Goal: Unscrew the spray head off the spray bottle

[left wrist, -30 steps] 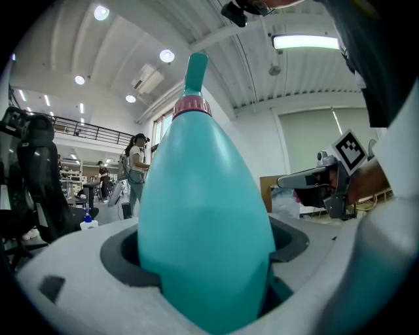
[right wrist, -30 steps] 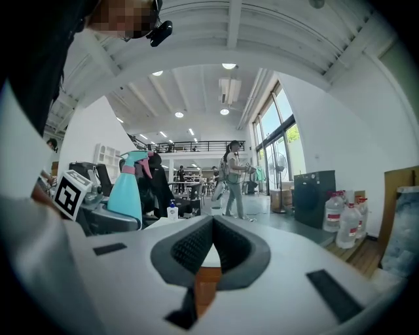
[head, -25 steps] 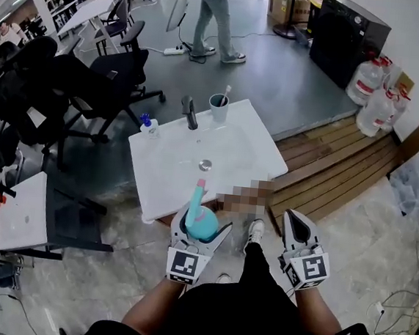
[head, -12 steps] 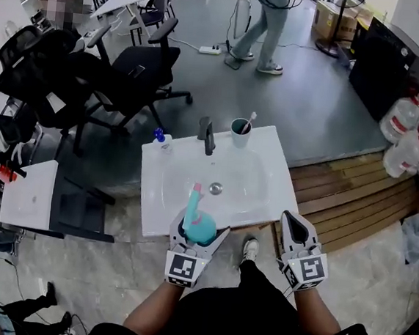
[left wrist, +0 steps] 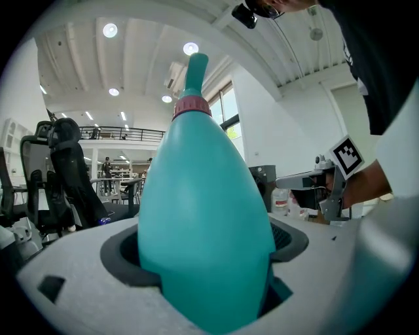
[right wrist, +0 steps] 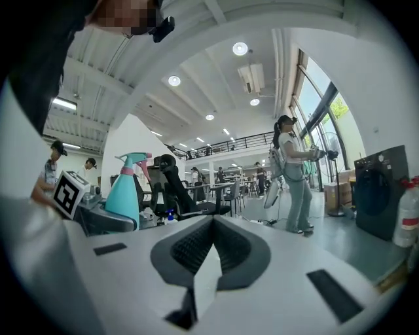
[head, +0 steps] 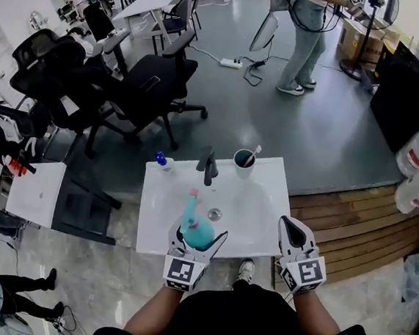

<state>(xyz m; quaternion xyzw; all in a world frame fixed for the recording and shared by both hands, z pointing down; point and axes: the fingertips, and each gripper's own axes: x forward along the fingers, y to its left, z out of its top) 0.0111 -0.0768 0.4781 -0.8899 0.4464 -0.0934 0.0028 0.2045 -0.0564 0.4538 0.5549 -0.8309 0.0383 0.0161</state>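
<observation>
Left gripper [head: 199, 237]: jaws clamped on the wide lower body of the teal pear-shaped plastic spray bottle [head: 198, 231], one pad on either flank. In the left gripper view the bottle [left wrist: 204, 216] fills the gap between the jaws and stands upright.

Spray head [head: 191, 198]: teal with a pink trigger, seated on a pink collar at the top of the bottle's neck, directly above the left gripper's jaws. Still on the bottle. From behind it shows as a narrow teal stem [left wrist: 196, 69] over the collar.

Right gripper [head: 291, 227]: pads pressed flat together, nothing between them. It sits to the right of the left gripper, well apart from it, at about the same height. In its own view the closed tips [right wrist: 209, 254] point out into the room; the bottle [right wrist: 123, 193] and its spray head [right wrist: 131, 159] show off to this gripper's left.

White rectangular ceramic washbasin [head: 265, 205]: just ahead of and below both grippers. At its far edge, beyond the bottle: a dark tap [head: 208, 169], a dark cup holding a toothbrush [head: 243, 162], and a small blue-capped bottle [head: 163, 161].

Further ahead: black office chairs [head: 151, 84] and a standing person [head: 307, 32].
</observation>
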